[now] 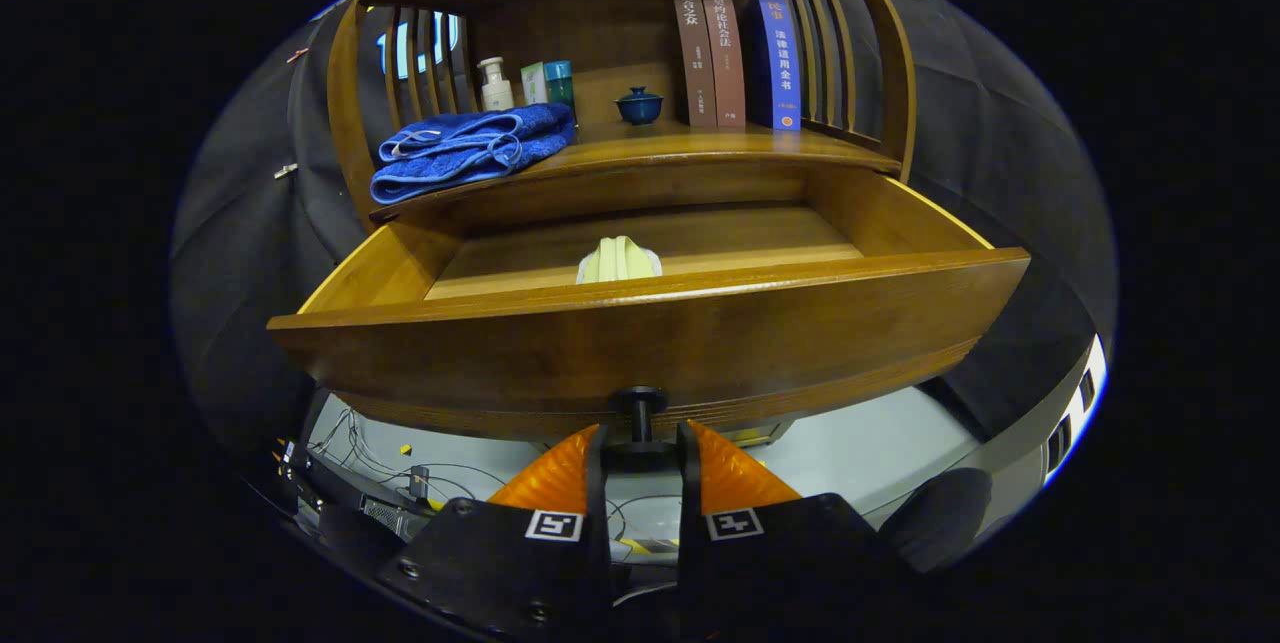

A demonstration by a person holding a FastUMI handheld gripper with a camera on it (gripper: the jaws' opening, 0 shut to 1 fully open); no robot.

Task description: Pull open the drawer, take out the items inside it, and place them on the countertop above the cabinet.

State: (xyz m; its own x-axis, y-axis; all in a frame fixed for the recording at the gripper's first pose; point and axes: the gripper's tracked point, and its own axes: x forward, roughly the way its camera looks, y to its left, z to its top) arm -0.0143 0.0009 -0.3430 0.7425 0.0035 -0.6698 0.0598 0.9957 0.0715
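Tongs (642, 448) grip the open drawer (650, 333)'s knob (641, 413).

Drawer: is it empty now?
No. The drawer stands pulled open with a pale folded item lying inside it, while the tool is closed on the drawer knob.

Drawer (640, 343) front panel hides lower part of pale folded item (618, 261) inside. Knob (641, 415) end sits hidden between gripper (642, 443) fingers; contact unclear.
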